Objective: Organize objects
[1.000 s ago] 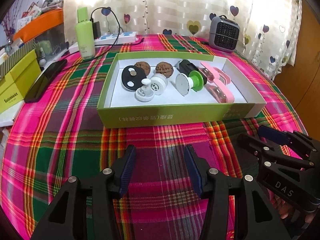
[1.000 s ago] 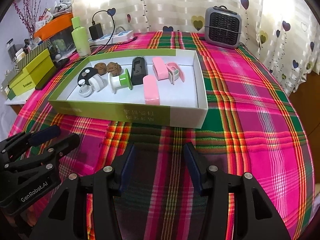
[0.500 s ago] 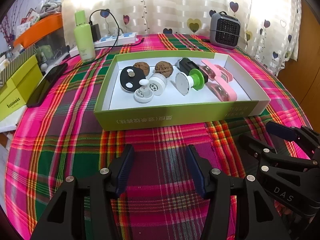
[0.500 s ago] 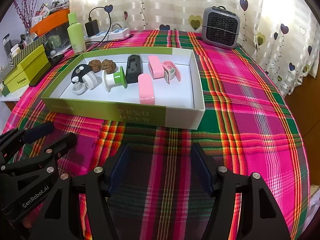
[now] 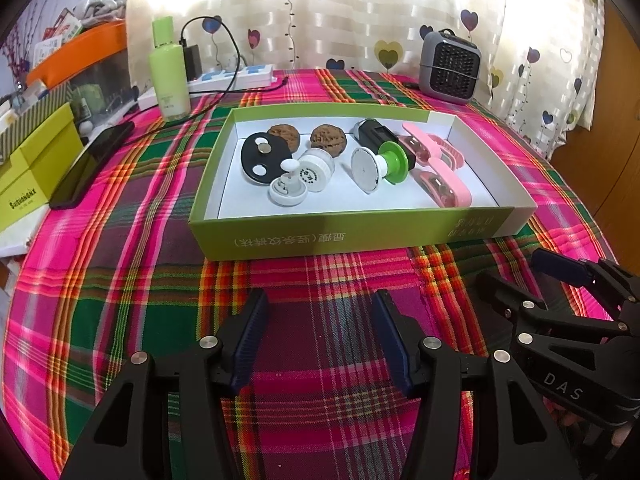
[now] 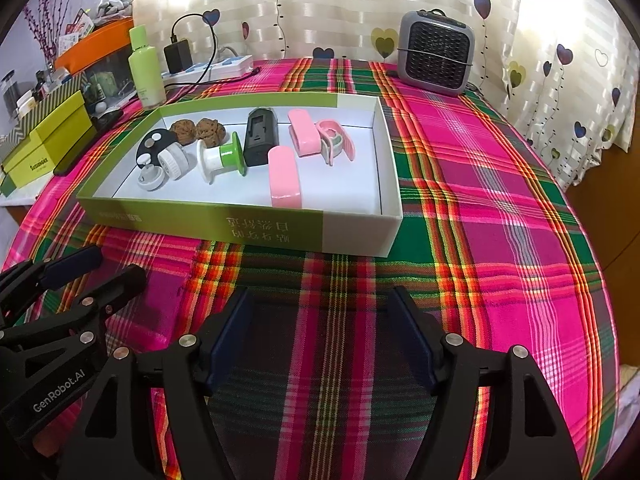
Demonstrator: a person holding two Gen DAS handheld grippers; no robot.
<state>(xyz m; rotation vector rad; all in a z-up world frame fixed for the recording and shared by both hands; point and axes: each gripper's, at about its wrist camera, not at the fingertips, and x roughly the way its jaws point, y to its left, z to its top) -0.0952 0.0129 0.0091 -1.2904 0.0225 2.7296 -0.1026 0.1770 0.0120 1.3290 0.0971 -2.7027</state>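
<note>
The right tool is opening wider over the plaid-clothed counter, empty, readying a reach into the shallow green cardboard box; the left tool is sitting half-open, empty.

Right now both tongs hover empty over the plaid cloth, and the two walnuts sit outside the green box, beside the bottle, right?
Not quite. The walnuts lie inside the green box, at its far wall, as the left wrist view shows. The rest holds: both tongs, left and right, hover empty over the plaid cloth.
</note>
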